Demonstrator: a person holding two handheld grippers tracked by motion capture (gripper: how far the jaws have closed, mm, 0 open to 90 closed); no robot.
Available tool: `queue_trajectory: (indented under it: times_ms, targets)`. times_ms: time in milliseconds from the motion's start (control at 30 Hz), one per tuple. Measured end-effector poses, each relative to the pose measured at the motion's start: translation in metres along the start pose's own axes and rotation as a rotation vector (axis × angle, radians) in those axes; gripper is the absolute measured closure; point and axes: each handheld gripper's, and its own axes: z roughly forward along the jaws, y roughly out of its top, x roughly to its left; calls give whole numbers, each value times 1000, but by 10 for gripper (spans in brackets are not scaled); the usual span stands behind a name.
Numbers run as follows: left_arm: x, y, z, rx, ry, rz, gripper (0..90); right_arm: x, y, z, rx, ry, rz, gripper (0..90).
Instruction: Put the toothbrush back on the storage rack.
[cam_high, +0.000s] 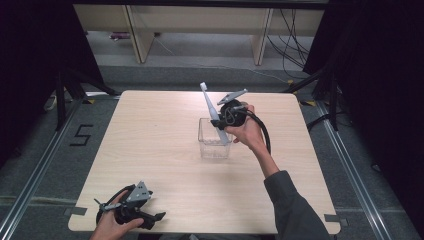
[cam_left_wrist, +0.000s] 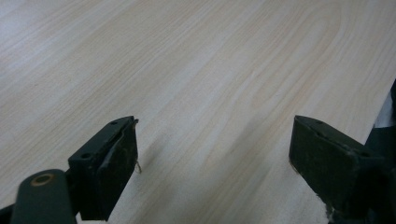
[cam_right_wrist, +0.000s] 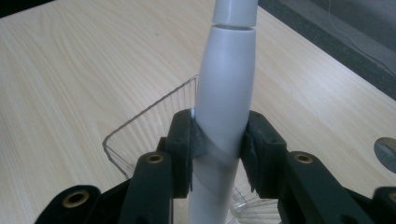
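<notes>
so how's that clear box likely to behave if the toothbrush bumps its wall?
The clear box looks thin-walled and empty, so it is probably light and would slide or tip on the smooth table if nudged. The right gripper holds the toothbrush tilted over its rim; leaning that long handle on one wall may tip it.

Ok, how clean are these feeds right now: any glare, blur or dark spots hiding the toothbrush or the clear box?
High view: even light on the table, dark surroundings, clear box faint. Right gripper view: toothbrush sharp, a soft sheen along its handle, box rim visible, right claw clamped on it. Left gripper view: left claw slightly soft, wood grain clear, a faint shadow beside the near pad.
</notes>
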Motion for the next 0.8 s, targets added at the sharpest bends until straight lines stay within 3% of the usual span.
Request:
queue_trajectory:
  times_ms: [300,433,667,800]
  targets:
    - [0,0,0,-1,0,0,151,4,-6,15,65,8,14,664]
    - [0,0,0,2,8,-2,151,5,-8,25,96,14,-11,664]
    - [0,0,0,1,7,4,151,8,-9,33,138,8,-8,663]
    - [1,0,-1,-2,9,4,152,11,-10,35,191,-6,37,663]
